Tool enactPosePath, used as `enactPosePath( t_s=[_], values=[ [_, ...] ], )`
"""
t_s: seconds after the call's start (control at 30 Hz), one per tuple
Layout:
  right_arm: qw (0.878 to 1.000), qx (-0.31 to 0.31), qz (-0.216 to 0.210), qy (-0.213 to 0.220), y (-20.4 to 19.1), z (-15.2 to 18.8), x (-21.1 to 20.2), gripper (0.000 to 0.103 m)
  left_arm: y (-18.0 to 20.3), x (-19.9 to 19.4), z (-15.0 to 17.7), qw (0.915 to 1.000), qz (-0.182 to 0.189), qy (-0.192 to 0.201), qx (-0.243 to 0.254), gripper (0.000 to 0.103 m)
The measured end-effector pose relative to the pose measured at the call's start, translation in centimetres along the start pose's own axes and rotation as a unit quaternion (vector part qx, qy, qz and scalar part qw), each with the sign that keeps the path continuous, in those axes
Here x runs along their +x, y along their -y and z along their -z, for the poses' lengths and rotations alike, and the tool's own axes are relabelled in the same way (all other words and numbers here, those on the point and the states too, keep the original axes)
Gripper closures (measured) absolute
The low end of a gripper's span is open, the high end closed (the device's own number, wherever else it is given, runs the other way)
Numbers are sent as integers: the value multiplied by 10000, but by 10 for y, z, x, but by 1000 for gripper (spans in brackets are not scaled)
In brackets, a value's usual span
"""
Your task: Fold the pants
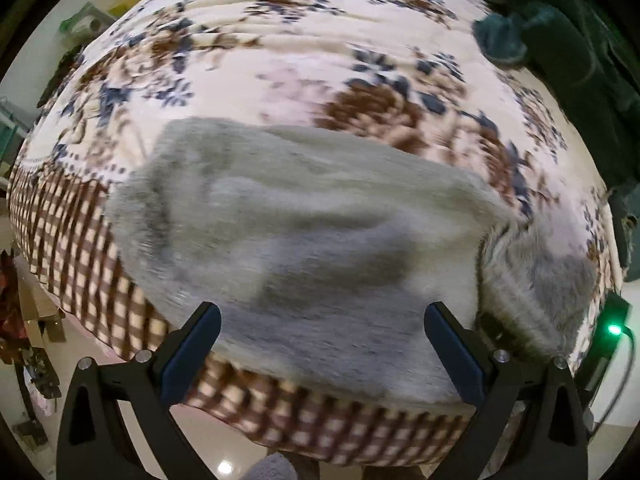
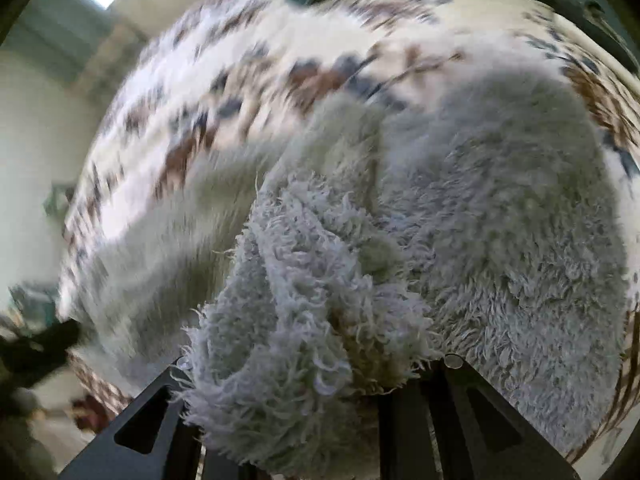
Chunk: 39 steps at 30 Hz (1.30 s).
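Fluffy grey pants [image 1: 304, 232] lie on a bed with a floral blanket [image 1: 280, 60]. In the left wrist view my left gripper [image 1: 320, 320] is open and empty, its two dark fingers spread wide just above the near edge of the pants. In the right wrist view my right gripper [image 2: 316, 364] is shut on a bunched fold of the grey pants [image 2: 304, 320], lifted a little off the rest of the garment [image 2: 500, 208]. Its fingertips are buried in the fleece. The right gripper's body with a green light [image 1: 614, 330] shows at the right edge of the left view.
A dark green cloth [image 1: 552, 40] lies at the bed's far right corner. The blanket's checked border [image 1: 80, 240] hangs over the near edge. Floor and clutter [image 1: 32, 340] lie to the left, below the bed.
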State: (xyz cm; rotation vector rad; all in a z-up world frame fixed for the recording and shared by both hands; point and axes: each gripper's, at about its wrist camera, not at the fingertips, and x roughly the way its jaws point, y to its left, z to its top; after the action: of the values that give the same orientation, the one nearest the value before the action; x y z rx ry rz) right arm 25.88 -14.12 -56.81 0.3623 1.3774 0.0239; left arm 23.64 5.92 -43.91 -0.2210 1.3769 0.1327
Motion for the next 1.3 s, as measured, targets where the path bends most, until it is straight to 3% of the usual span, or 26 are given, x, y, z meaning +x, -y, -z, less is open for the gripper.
enactPosePath(
  t_s=[0.07, 0.1, 0.13, 0.2, 0.3, 0.37, 0.53, 0.6, 0.67, 0.77, 0.9, 1.0, 1.1, 1.2, 1.23, 1.3],
  values=[
    [9995, 13, 42, -311, -11, 5, 9, 76, -11, 3, -5, 9999, 120, 5, -77, 0],
    [9993, 51, -110, -367, -12, 6, 8, 61, -14, 6, -9, 9996, 262, -7, -111, 0],
    [9982, 118, -430, -405, -10, 8, 2, 52, -14, 8, -12, 9991, 398, -22, -132, 0],
    [9947, 354, -892, -360, -2, 12, -17, 21, -7, 15, -20, 9966, 800, -105, -184, 0],
    [9919, 1042, -692, -237, 37, 22, -48, 17, 18, 22, -27, 9925, 1195, -170, -194, 0],
    [9838, 1643, -699, -153, 75, 32, -66, 17, 41, 29, -28, 9898, 1397, -240, -118, 0],
    [9743, 2246, -146, -15, 144, 41, -82, 17, 116, 79, -23, 9808, 1688, -914, 330, 1],
    [9689, 2472, -72, 5, 166, 43, -81, 17, 142, 106, -18, 9758, 1677, -1247, 639, 23],
    [9647, 2632, -1, 57, 182, 40, -82, 17, 158, 121, -11, 9705, 1741, -1413, 885, 85],
    [9604, 2783, 7, 127, 198, 38, -84, 17, 158, 102, -2, 9733, 1777, -953, 1096, 88],
    [9601, 2792, -77, 137, 200, 23, -81, 17, 129, 65, 10, 9797, 1750, -495, 845, 88],
    [9680, 2509, -49, -11, 191, 14, -73, 17, 107, 72, 18, 9821, 1682, -657, 536, 87],
    [9740, 2254, 27, -243, 176, 2, -55, 17, 90, 87, 21, 9790, 1787, -980, 101, 79],
    [9776, 2079, 59, -318, 169, -1, -52, 17, 72, 82, 20, 9799, 1720, -1002, -131, 59],
    [9789, 2020, 94, -283, 167, -2, -53, 17, 67, 78, 18, 9824, 1596, -954, -175, 45],
    [9814, 1898, 187, -226, 163, -4, -58, 17, 58, 65, 12, 9850, 1532, -752, -265, 42]
  ],
)
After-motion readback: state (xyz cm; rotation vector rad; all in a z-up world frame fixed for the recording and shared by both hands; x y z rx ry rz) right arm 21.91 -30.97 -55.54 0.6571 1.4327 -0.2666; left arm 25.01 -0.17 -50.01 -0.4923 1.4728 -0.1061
